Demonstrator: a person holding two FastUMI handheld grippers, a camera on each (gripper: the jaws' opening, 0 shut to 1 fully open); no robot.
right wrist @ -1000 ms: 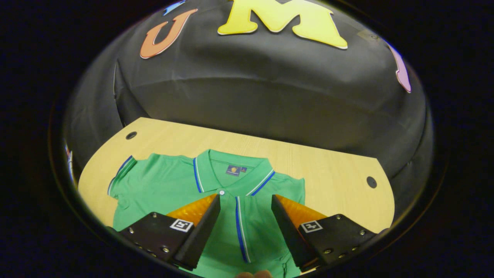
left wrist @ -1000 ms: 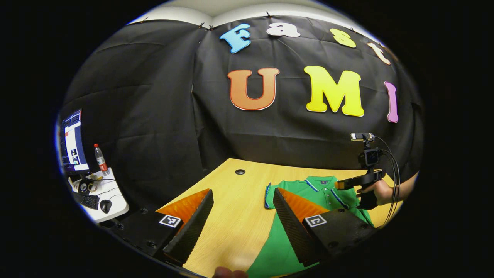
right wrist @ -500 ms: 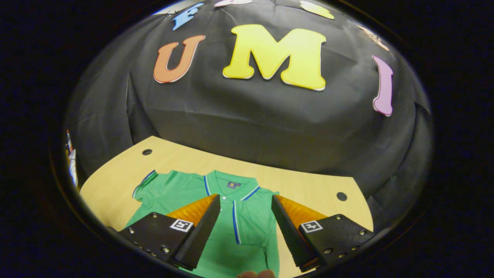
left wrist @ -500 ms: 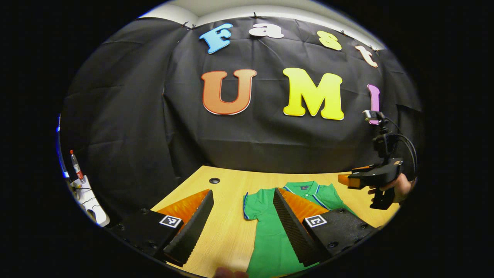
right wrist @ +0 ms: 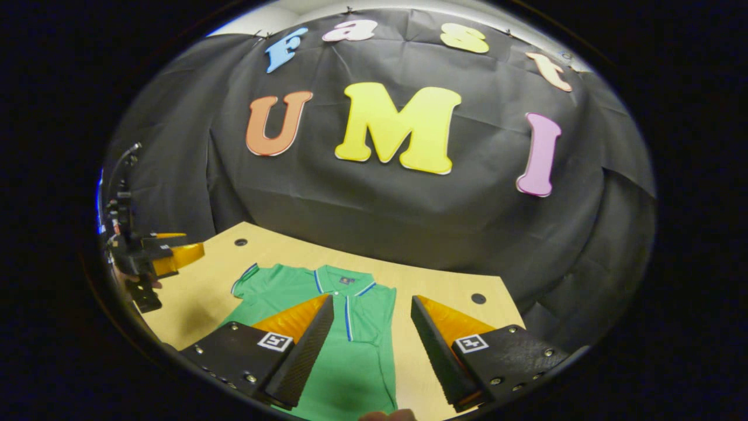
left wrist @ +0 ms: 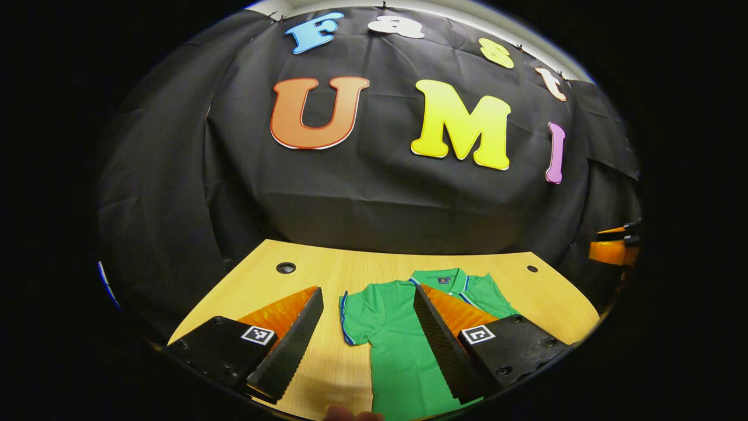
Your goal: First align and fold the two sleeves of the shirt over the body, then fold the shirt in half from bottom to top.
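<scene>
Both grippers drawn back from the shirt, right sleeve already in, left sleeve still out.

Left gripper view: left gripper (left wrist: 368,327) has lifted and pulled back over the last second; fingers spread, gripping nothing. Shirt (left wrist: 397,351) lies flat on the tabletop (left wrist: 327,275), its left sleeve (left wrist: 353,318) still spread outward. Right gripper view: right gripper (right wrist: 371,333) has retreated too, fingers parted and empty; the shirt's right edge runs straight, sleeve apparently folded over. Likely next: the left sleeve, then the bottom-to-top fold.
</scene>
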